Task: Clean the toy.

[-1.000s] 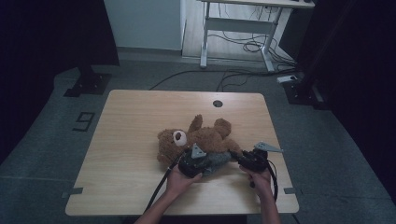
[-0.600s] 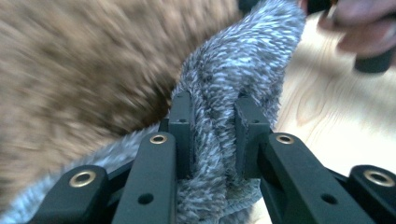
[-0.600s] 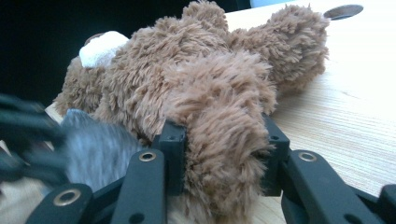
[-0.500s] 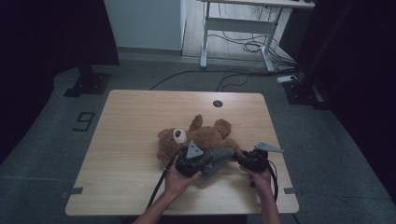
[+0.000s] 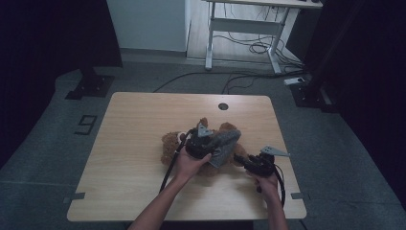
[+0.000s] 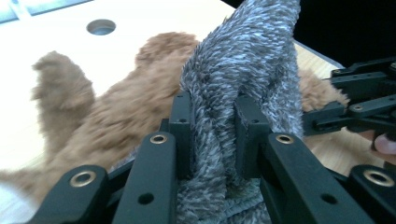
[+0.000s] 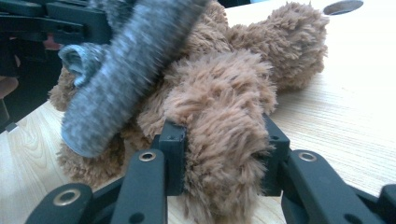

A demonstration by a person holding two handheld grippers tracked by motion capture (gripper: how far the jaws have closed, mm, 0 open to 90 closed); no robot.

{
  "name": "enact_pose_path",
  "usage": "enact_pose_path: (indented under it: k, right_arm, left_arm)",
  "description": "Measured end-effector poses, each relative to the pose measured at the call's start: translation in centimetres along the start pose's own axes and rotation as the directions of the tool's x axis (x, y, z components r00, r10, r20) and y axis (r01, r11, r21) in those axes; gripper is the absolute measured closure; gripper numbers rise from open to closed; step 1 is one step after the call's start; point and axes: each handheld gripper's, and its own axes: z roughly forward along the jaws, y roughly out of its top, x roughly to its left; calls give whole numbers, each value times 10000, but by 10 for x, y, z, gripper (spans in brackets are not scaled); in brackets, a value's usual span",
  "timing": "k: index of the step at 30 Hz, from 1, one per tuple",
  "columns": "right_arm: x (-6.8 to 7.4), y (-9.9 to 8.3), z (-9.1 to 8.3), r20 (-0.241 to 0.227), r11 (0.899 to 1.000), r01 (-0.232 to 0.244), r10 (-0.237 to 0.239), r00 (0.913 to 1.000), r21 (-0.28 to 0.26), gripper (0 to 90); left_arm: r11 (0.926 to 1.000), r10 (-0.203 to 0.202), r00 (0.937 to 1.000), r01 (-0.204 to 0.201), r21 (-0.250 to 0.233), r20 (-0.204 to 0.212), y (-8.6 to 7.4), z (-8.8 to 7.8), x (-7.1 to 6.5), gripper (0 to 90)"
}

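A brown teddy bear [image 5: 170,146] lies on the wooden table [image 5: 134,124], also seen in the left gripper view [image 6: 116,107] and the right gripper view [image 7: 261,51]. A grey fuzzy garment [image 5: 224,143] is draped over its body. My left gripper [image 5: 203,140] is shut on a fold of this grey garment [image 6: 243,70], lifted above the bear. My right gripper [image 5: 245,159] is shut on one of the bear's brown limbs [image 7: 219,135], low at the table. In the right gripper view the grey garment [image 7: 121,65] hangs slantwise across the bear.
A round cable hole [image 5: 223,106] sits near the table's far edge. Beyond the table stands a white desk frame [image 5: 239,28] with cables on the floor. Black stand feet [image 5: 91,86] flank the table.
My left gripper has risen and moved away from me over the bear, pulling the grey garment up with it. The right gripper has stayed put on the limb.
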Motion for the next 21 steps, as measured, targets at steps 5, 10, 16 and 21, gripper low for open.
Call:
enact_pose_path:
  k: [5,10,16,21]
  right_arm:
    - [0,-1,0,49,10000,-3,3,10000,15,633]
    - [-1,-2,1,39,10000,-54,54,10000,56,632]
    - [-2,-4,3,-3,9998,-151,151,9999,108,632]
    - [-2,-4,3,-48,9997,-184,185,9998,153,632]
  left_arm:
    - [9996,221,9957,-206,179,-894,-10,-19,17,720]
    - [9995,-288,9910,274,-121,-1304,-25,-50,52,718]
    - [9854,-1699,9737,1658,-396,-1517,-60,-76,99,718]
    - [9729,-2311,9589,2263,-477,-1644,-81,-79,115,719]
